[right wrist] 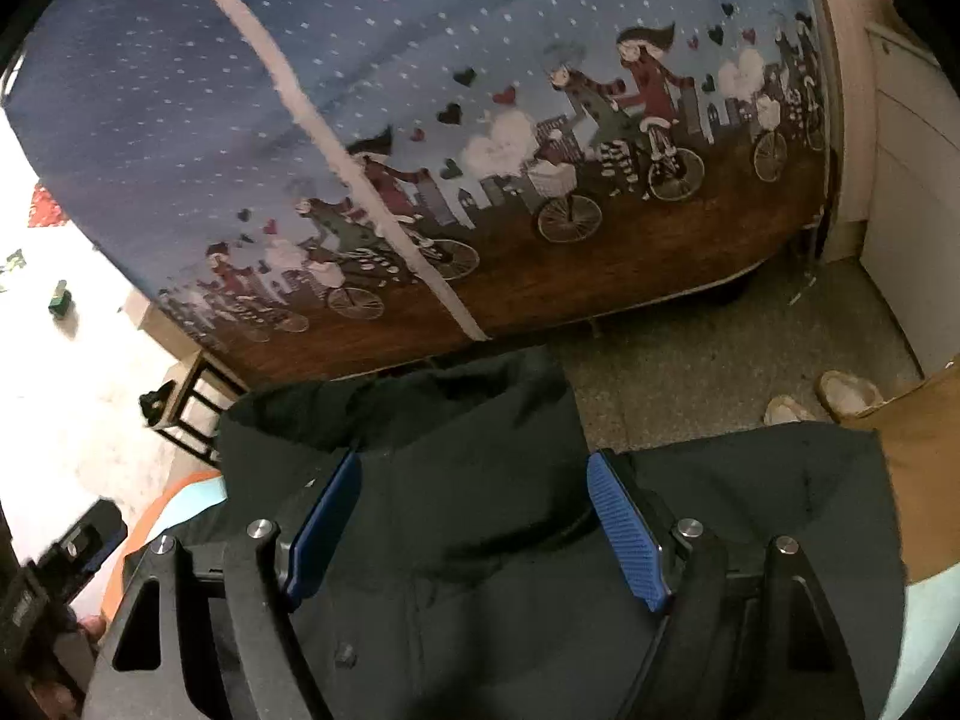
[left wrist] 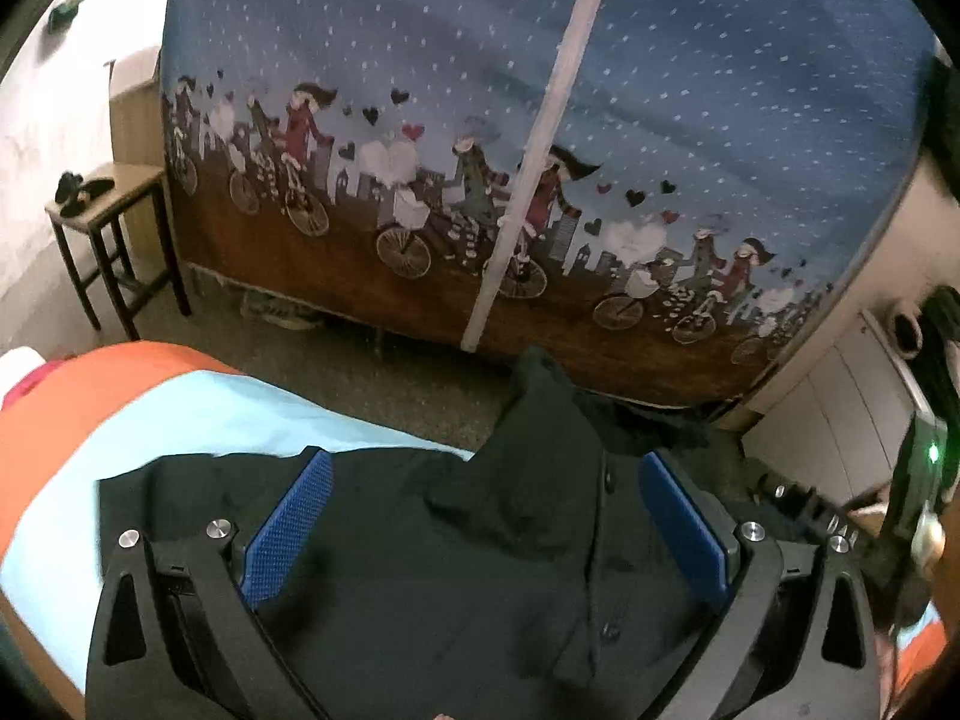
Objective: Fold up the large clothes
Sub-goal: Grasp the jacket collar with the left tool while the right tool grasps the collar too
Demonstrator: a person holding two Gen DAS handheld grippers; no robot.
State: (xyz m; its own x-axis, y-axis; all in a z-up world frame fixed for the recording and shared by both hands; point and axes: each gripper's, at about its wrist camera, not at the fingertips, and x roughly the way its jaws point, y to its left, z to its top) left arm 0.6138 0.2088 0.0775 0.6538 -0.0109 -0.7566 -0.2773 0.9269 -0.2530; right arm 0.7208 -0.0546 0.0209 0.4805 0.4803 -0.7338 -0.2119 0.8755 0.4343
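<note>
A large black button-up shirt (left wrist: 468, 540) lies on a light-blue and orange surface (left wrist: 150, 414); its collar end hangs over the far edge. My left gripper (left wrist: 486, 516) is open just above the shirt, its blue pads (left wrist: 288, 528) spread wide on either side of the button placket. The shirt also fills the lower part of the right wrist view (right wrist: 474, 510). My right gripper (right wrist: 474, 516) is open above the collar area, with blue pads (right wrist: 624, 534) apart and nothing between them. The right gripper's body (left wrist: 918, 510) shows at the right edge of the left wrist view.
A fabric wardrobe (left wrist: 480, 120) printed with cyclists and hearts stands across the floor. A small wooden stool (left wrist: 114, 240) is at the left by the wall. White cabinets (left wrist: 840, 408) are at the right. Slippers (right wrist: 840, 396) lie on the speckled floor.
</note>
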